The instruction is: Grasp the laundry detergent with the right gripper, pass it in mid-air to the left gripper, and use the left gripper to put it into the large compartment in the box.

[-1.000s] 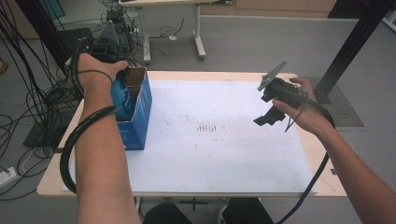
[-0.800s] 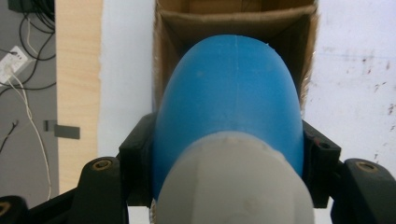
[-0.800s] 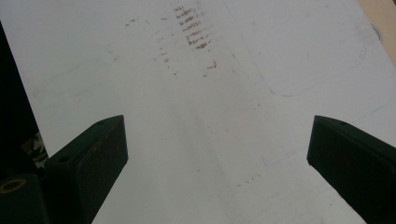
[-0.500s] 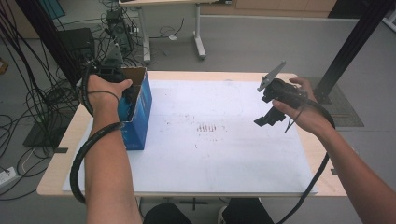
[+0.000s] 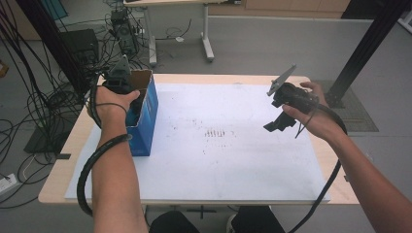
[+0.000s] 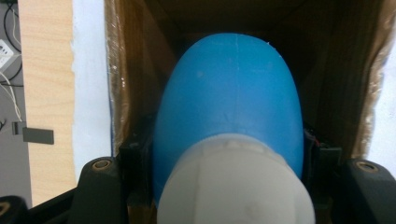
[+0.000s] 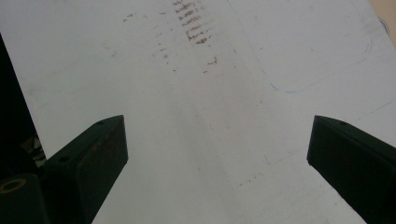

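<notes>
Now the left gripper [image 5: 127, 92] is over the open top of the blue box [image 5: 145, 114]. One second ago the left hand was a bit farther back and to the left, by the box's far corner. Half a second ago it had moved closer over the box. It has slid a little more to the right and toward the person since then.

In the left gripper view, the jaws squeeze a blue bottle [image 6: 229, 107] with a white cap [image 6: 233, 182]. The jaws touch it on both sides. The bottle points down into the box, and the brown cardboard walls [image 6: 130, 70] stand all around it. It is partly inside the box. I cannot tell if it touches the bottom.

The blue box stands upright on the left side of the tabletop [image 5: 82, 136], on the edge of the white sheet [image 5: 233, 155].

The right gripper [image 5: 278, 122] has not moved at all. The right hand [image 5: 311, 114] holds it up over the right side of the white sheet, well apart from the box. In the right gripper view [image 7: 217, 140], its jaws are spread wide with nothing between them.

I can read no words or labels on the bottle or the box. The sheet has some small dark smudges [image 5: 217, 132] near the middle and thin pen lines [image 7: 322, 70], but they do not make letters.
</notes>
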